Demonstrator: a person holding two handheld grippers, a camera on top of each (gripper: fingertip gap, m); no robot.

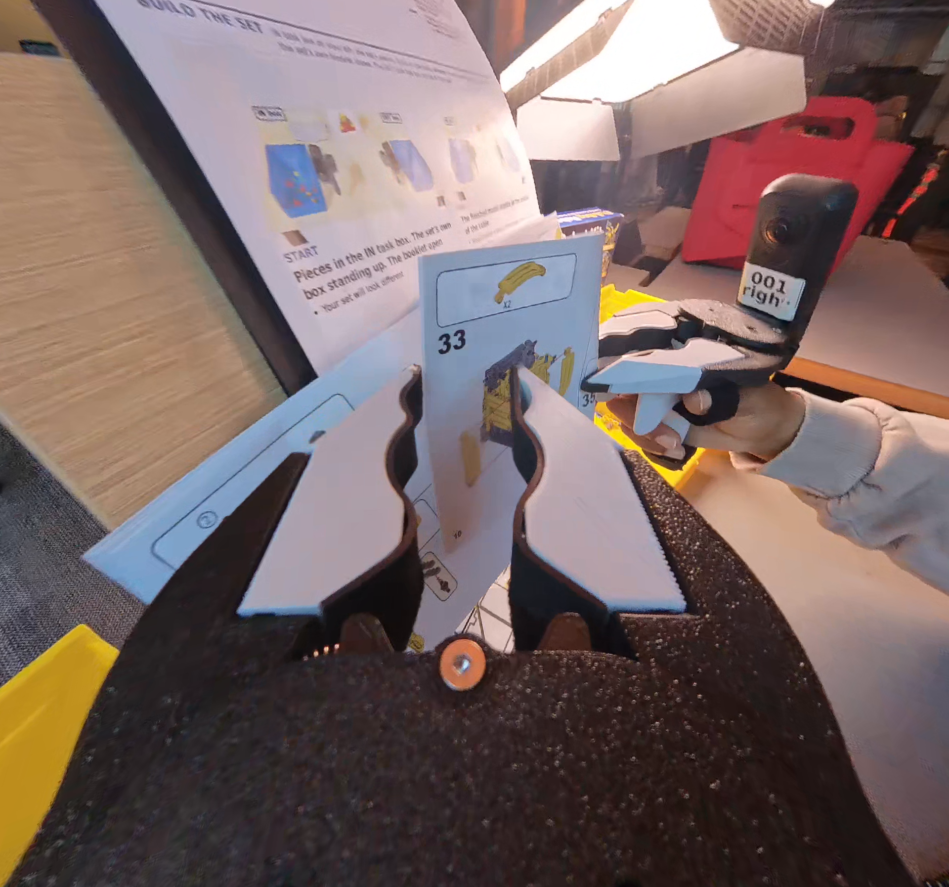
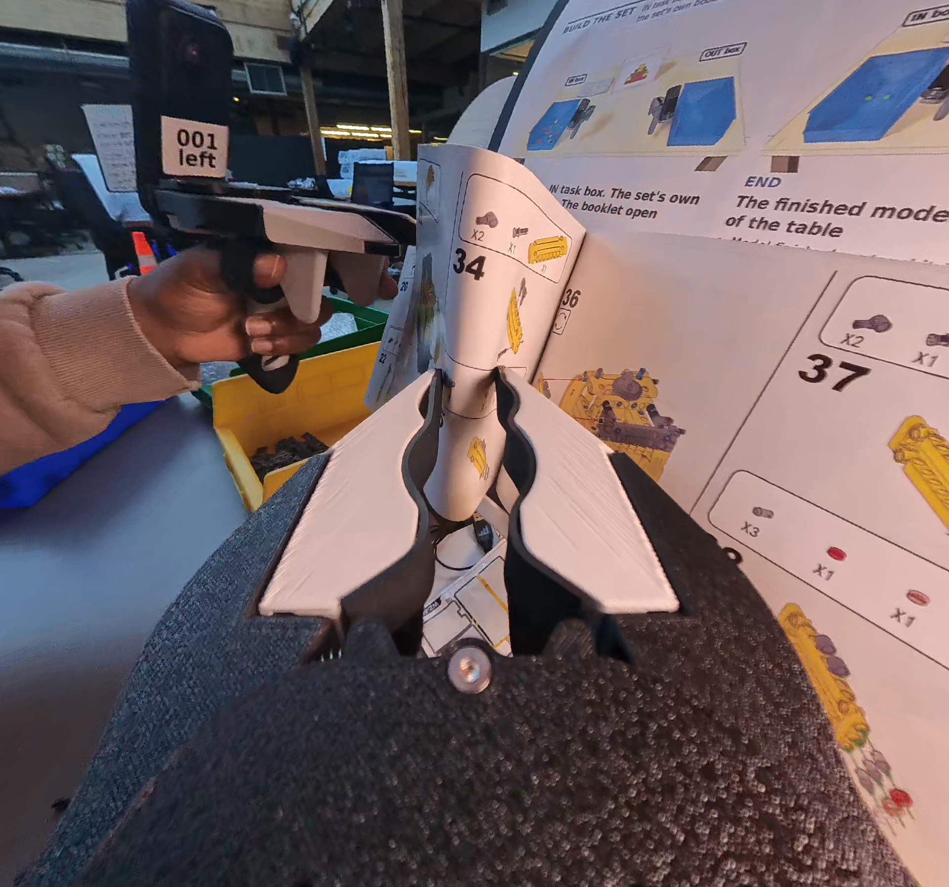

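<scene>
Instruction booklet (image 2: 693, 348) standing open against a large printed sheet (image 1: 334, 92) at the back of the grey table (image 1: 821, 605), with one leaf (image 1: 493, 328) lifted upright from the spread. The left gripper (image 1: 466, 372) has its fingers plainly apart; the leaf stands face-on just beyond their tips and nothing is pinched. The right gripper (image 2: 470, 374) comes from the other side: the same leaf curls into a loose roll between its half-spread fingers and seems to touch both inner faces, though whether it is truly clamped cannot be told. Seen from the left wrist, the right gripper's tips meet the leaf's outer edge. A hand (image 2: 205, 307) in a pale sleeve works the left gripper's trigger. Handling, by judgement: the leaf is thin, light and limp, bends at a touch, is somewhat slick, and would crease or tear near the spine; the free outer edge, away from the fold, is the sounder place to take hold, with light pressure. Writing: the sheet carries headings, captions and small pictures, the booklet carries step numbers and parts drawings, and a white label (image 2: 195, 146) sits on each gripper's camera; none is repeated here. Beside the booklet stands a yellow bin (image 2: 308, 400) holding dark pieces, with a green bin (image 2: 359, 318) behind it.
</scene>
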